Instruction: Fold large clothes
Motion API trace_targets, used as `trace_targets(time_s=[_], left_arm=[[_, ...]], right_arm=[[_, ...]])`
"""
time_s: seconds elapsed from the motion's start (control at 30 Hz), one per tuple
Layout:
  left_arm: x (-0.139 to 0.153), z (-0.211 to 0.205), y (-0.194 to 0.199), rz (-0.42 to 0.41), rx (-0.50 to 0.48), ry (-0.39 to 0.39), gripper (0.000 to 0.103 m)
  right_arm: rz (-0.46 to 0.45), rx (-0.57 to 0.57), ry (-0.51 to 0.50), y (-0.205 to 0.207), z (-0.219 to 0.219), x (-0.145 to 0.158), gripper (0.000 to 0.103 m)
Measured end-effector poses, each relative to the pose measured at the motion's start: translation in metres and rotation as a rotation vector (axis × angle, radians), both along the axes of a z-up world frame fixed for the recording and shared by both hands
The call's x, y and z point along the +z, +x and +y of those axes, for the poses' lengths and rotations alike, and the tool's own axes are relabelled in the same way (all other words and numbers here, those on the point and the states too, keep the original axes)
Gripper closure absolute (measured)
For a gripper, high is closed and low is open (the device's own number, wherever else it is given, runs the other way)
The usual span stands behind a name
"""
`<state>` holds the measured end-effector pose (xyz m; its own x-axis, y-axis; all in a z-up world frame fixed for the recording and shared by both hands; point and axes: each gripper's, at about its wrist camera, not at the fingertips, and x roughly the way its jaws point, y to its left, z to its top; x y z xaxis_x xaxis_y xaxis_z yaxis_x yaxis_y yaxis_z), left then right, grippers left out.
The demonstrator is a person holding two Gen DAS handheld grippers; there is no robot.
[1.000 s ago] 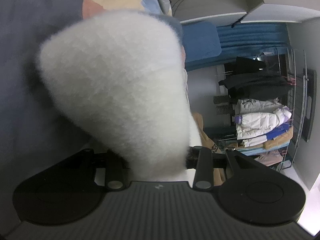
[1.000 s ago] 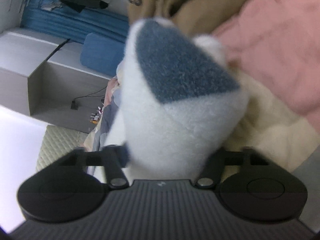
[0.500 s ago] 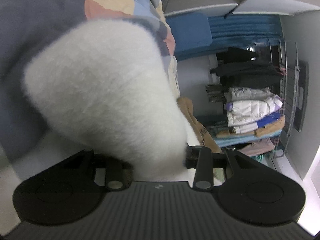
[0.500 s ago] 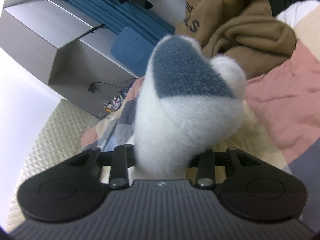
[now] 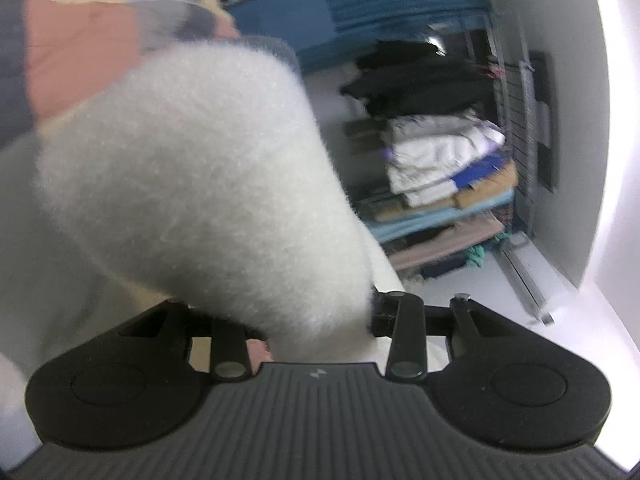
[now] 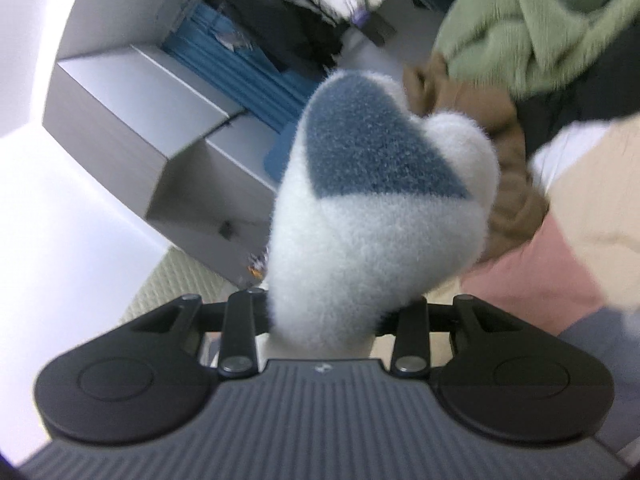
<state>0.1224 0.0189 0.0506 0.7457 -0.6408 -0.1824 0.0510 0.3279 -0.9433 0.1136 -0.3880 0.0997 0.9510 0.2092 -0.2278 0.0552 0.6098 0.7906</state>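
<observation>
Left wrist view: the left gripper (image 5: 320, 320) pinches a white fleece garment (image 5: 192, 184) that bulges toward 11 o'clock – the right gripper (image 6: 324, 320) likewise pinches a white-and-grey corner (image 6: 372, 200) rising toward 12. Cloth spans between both hands above the patchwork quilt (image 6: 568, 264), neither hand clearly nearer – its long axis probably runs gripper to gripper
</observation>
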Motion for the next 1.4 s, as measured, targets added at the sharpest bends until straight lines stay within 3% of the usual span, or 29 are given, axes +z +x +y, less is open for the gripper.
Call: trace_targets(time_s=[0.23,0.47,0.8,1.03,1.3,1.4], left_arm=[[0.055,-0.092,0.000,-0.076,-0.087,-0.005,0.059],[0.062,-0.196,0.025,-0.075,-0.178,0.037,0.059],[-0.010,-0.272,0.078,0.029,-0.277,0.108,0.059],[-0.071,-0.284,0.119,0.034,-0.335,0.179,0.059],[-0.142,-0.293,0.134,0.087,-0.375,0.244,0.059],[-0.153,-0.294,0.133,0.040,-0.384,0.245,0.058]], right_arm=[[-0.075,-0.078,-0.030,-0.034,-0.067,0.049,0.063],[-0.069,-0.177,-0.025,-0.045,-0.138,0.038,0.063],[0.008,-0.257,0.004,-0.048,-0.203,-0.038,0.063],[0.037,-0.258,0.031,-0.045,-0.215,-0.099,0.063],[0.117,-0.273,0.070,-0.050,-0.213,-0.161,0.063],[0.143,-0.281,0.098,-0.055,-0.211,-0.184,0.063]])
